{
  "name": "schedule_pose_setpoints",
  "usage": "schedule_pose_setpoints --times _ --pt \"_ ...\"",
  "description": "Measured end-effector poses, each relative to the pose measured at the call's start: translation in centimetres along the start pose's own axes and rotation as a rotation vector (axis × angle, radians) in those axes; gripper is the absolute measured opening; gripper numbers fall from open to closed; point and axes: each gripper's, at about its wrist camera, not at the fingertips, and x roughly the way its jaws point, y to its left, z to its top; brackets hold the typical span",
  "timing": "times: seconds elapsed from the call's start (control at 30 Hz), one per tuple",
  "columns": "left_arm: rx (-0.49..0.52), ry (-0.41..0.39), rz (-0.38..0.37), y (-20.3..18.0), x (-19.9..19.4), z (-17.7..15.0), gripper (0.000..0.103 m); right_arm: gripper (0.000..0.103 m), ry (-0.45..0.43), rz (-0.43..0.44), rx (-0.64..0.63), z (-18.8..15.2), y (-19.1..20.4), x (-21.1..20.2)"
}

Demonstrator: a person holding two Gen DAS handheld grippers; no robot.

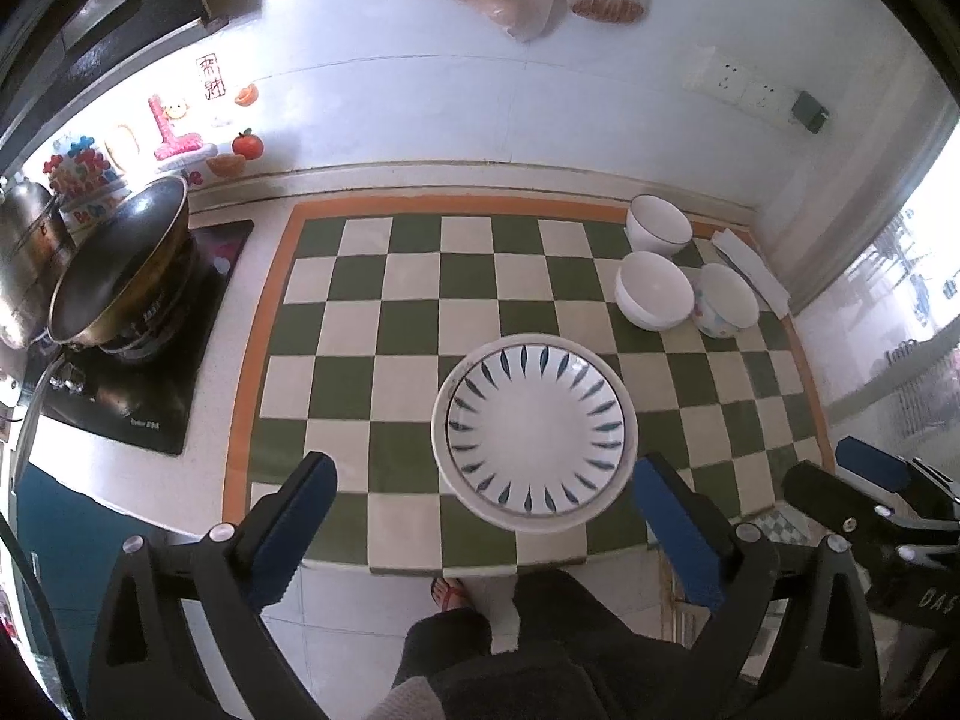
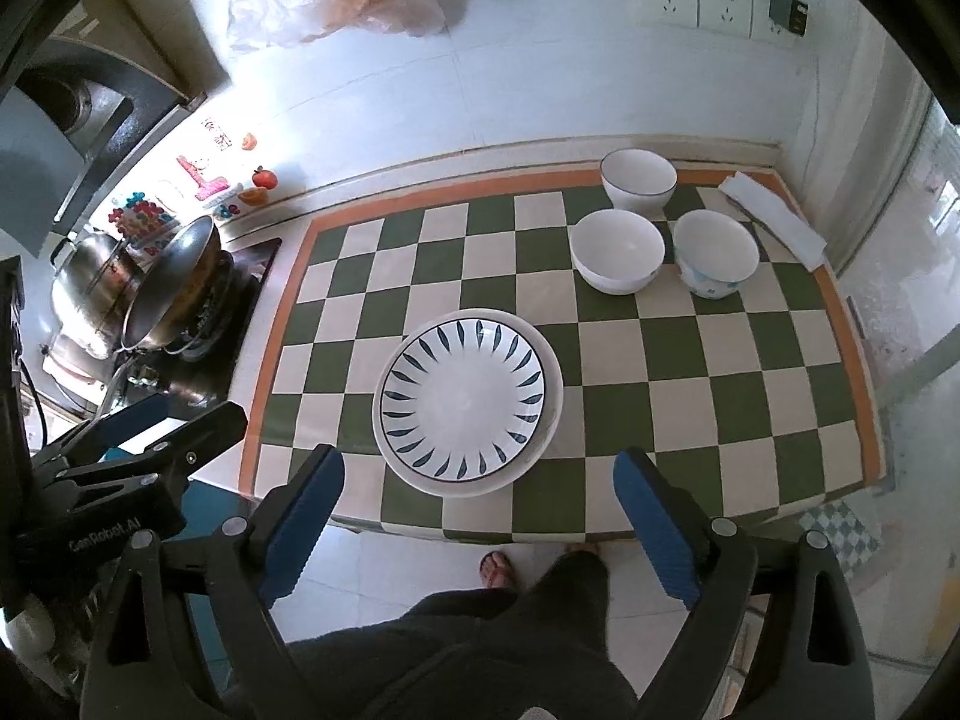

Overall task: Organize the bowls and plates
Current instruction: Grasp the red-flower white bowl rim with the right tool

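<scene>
Both tongs wide open, empty: left tongs (image 1: pixel 480 525), right tongs (image 2: pixel 480 516). Stacked plates (image 2: pixel 468 402) on checkered surface (image 2: pixel 750 360) directly ahead between them. 3 bowls (image 2: pixel 618 249) farther ahead and rightward, nearer the right tongs.

Stacked plates (image 2: pixel 465 399) near front edge of worktop (image 2: pixel 750 372). Three bowls (image 2: pixel 618 249) clustered at far right corner — folded cloth (image 2: pixel 774 219) just right. Wok (image 2: pixel 171 282) on stove, far left.

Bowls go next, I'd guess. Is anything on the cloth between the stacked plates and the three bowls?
Nothing visible: only bare checkered cloth lies between the plates and the bowls.
</scene>
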Motion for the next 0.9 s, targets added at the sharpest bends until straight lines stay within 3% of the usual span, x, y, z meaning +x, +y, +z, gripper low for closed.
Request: schedule_pose_setpoints --times 0.27,0.57,0.7,0.8,0.9 --pt "-0.009 0.029 -0.011 -4.8 5.5 5.6 0.101 0.094 0.021 0.068 0.152 6.0 -10.2 4.7" --pt "0.034 0.205 -0.019 -11.4 19.7 14.5 0.1 0.092 0.152 0.171 0.379 13.4 -22.0 16.9" --pt "0.046 0.314 -0.017 -12.9 26.0 16.7 0.086 0.075 0.246 0.217 0.465 14.8 -24.6 22.8" --pt "0.057 0.377 -0.026 -13.9 29.7 17.7 0.072 0.069 0.286 0.224 0.483 15.2 -25.3 26.0" --pt "0.09 0.423 -0.034 -15.1 32.6 18.3 0.053 0.058 0.315 0.223 0.477 15.6 -25.2 28.5"
